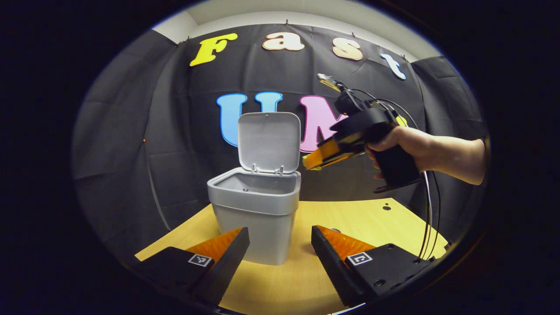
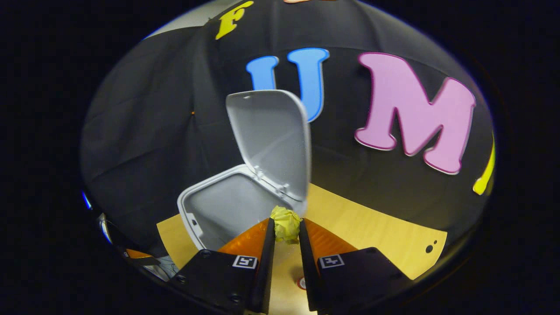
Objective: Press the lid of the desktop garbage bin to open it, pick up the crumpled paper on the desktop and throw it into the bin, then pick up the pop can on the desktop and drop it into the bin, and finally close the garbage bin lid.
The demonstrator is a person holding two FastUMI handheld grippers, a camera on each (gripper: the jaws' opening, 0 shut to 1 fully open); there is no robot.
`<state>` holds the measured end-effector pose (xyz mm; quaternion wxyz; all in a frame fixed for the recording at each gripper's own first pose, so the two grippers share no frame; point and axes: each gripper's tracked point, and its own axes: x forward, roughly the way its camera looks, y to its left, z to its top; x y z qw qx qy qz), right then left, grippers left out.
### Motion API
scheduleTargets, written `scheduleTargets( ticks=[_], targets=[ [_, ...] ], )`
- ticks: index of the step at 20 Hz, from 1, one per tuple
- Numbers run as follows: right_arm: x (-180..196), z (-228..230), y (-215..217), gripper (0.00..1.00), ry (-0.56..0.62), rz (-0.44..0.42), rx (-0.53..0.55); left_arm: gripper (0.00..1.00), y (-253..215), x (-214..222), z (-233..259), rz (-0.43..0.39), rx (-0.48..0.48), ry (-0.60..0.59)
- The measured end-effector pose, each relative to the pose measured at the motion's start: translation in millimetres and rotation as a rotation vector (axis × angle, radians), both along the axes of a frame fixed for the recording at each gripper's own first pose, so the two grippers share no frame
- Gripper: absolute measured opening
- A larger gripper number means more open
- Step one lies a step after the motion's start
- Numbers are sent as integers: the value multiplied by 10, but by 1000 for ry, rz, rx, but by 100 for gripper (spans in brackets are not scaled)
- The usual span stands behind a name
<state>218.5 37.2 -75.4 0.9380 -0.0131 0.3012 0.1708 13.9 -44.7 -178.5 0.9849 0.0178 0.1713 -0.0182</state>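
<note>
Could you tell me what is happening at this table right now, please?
A person is clearing a wooden table into a small grey garbage bin, whose lid stands open. The right tongs are shut on a yellow crumpled paper and held beside the bin's opening, not yet over it. The left tongs are open and empty in front of the bin.

You are in a small test booth, not a home. A black cloth wall hangs all around you, pinned up at the top with a white wall above it. In front of you is a plain wooden table with a little grey bin.
</note>
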Motion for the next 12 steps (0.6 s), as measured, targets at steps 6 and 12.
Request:
scheduleTargets(
  ticks=[6, 12],
  targets=[
    [189, -270, 758, 36, 44, 104, -17, 96, 254, -94, 75, 54, 19, -16],
    [163, -385, 849, 51, 55, 131, -25, 96, 368, -297, 11, 107, 18, 10]
  ],
)
